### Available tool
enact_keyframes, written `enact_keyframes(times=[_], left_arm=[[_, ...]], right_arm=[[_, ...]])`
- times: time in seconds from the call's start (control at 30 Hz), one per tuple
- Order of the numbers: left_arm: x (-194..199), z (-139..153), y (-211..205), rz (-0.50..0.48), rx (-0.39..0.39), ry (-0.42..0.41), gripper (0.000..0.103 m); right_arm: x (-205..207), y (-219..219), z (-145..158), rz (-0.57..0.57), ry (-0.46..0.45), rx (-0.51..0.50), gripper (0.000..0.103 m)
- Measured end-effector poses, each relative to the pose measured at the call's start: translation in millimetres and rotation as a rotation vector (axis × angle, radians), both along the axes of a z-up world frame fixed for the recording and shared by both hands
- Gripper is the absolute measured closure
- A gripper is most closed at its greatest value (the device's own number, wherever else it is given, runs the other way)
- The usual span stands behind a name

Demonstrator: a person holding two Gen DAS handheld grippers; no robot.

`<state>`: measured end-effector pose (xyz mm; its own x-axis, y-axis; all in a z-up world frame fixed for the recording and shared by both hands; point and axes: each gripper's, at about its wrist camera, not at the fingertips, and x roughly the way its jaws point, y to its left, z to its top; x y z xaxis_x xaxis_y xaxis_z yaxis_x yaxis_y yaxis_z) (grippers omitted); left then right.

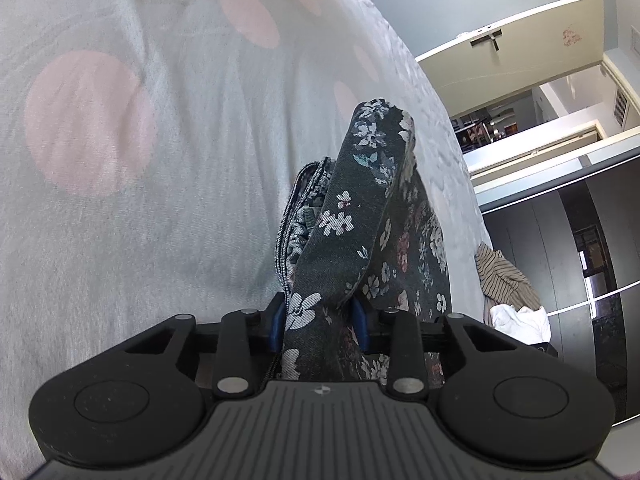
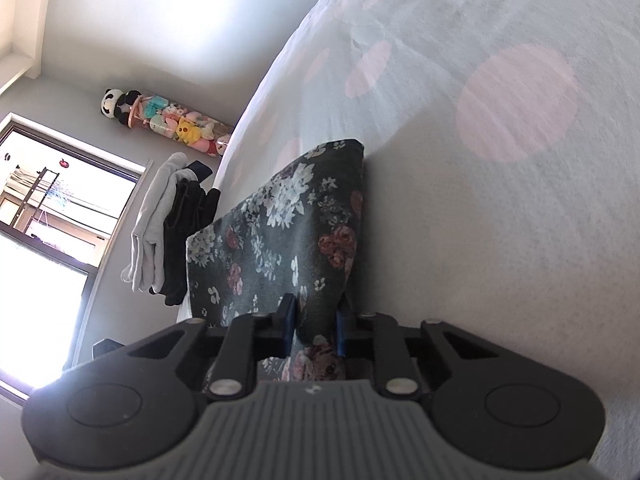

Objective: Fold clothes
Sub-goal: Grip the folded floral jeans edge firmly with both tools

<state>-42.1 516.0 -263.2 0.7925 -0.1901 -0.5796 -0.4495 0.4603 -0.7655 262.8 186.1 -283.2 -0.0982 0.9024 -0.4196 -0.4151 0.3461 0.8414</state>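
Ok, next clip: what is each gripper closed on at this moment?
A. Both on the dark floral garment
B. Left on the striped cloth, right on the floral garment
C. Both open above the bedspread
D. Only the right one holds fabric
A: the dark floral garment sits pinched between the blue pads of the left gripper, and likewise in the right gripper.

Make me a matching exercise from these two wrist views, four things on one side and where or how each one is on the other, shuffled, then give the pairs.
Things:
1. floral garment
2. plush toys
3. striped cloth
4. bedspread

States:
A. pale with pink dots
B. heaped at the bed's edge beside a white cloth
C. clamped by both grippers
D. lined up against the wall

Pairs: 1-C, 2-D, 3-B, 4-A
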Motion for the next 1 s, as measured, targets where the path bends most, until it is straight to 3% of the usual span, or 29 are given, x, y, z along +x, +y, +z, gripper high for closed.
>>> enact_keyframes(times=[0.2,0.33,0.5,0.6,0.77,1.0], left_arm=[[-11.1,11.1,-5.0,0.04,0.013,-0.053,0.077],[-12.3,9.9,-8.0,0.066,0.022,-0.037,0.076],[-11.6,13.8,-10.0,0.063,0.072,0.029,0.059],[-12.4,19.1,-6.2,0.03,0.076,0.07,0.041],[-9.2,10.5,11.1,-0.009,-0.022,0.065,0.039],[-4.4,-3.8,16.5,-0.033,-0.042,0.045,0.04]], right_arm=[[-5.7,-2.1,17.3,0.004,-0.006,0.02,0.088],[-9.9,4.3,33.9,0.004,-0.036,-0.04,0.088],[-11.3,10.7,38.4,-0.016,-0.041,-0.118,0.087],[-12.5,8.8,35.3,-0.026,-0.045,-0.168,0.076],[-15.9,2.7,28.6,-0.007,-0.047,-0.216,0.066],[-16.3,-2.3,14.9,-0.01,0.005,-0.19,0.067]])
